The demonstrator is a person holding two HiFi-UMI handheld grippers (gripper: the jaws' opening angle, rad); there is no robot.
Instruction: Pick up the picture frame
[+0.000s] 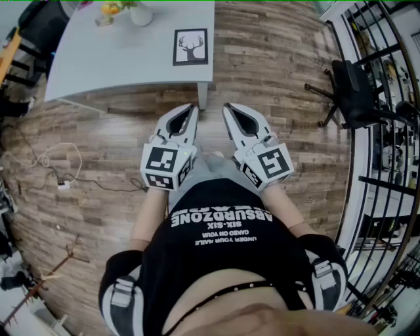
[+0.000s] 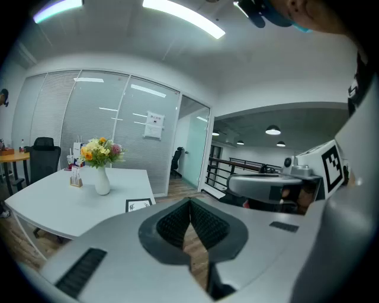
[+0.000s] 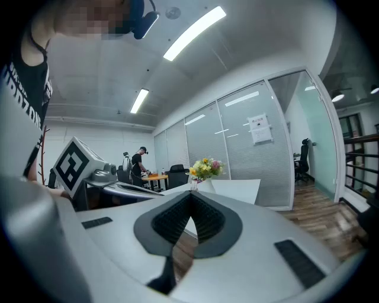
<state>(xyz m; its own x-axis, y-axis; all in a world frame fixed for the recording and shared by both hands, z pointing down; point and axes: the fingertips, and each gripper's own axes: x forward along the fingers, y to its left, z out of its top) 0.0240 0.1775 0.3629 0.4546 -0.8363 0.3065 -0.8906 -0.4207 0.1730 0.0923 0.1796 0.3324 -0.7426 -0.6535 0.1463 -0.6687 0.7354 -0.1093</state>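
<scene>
On the wood-plank floor (image 1: 282, 72) of a glass-walled office, a person in a black printed T-shirt (image 1: 223, 256) stands just short of a pale grey rectangular table (image 1: 111, 62), holding a grey two-jaw gripper in each hand close to the body. The left gripper (image 1: 194, 107) has its jaws brought together at the tip with nothing between them, as its own view confirms (image 2: 190, 201); the right gripper (image 1: 226, 106) is likewise closed and empty (image 3: 190, 194). Both point toward the table's near corner, side by side and slightly apart, well short of the tabletop. The black-framed picture of a deer's head (image 1: 190, 46) lies flat on the table near that corner, untouched and apart from both grippers; in the left gripper view it shows at the table's edge (image 2: 139, 205), just beyond the jaws. A white vase (image 1: 140, 13) of yellow and pink flowers (image 2: 99, 151) stands farther back on the table, well apart from the frame. To the right, a black office chair (image 1: 354, 88) sits beside a black metal railing (image 1: 387, 164), and a loose white cable (image 1: 46, 157) trails across the floor at left.
</scene>
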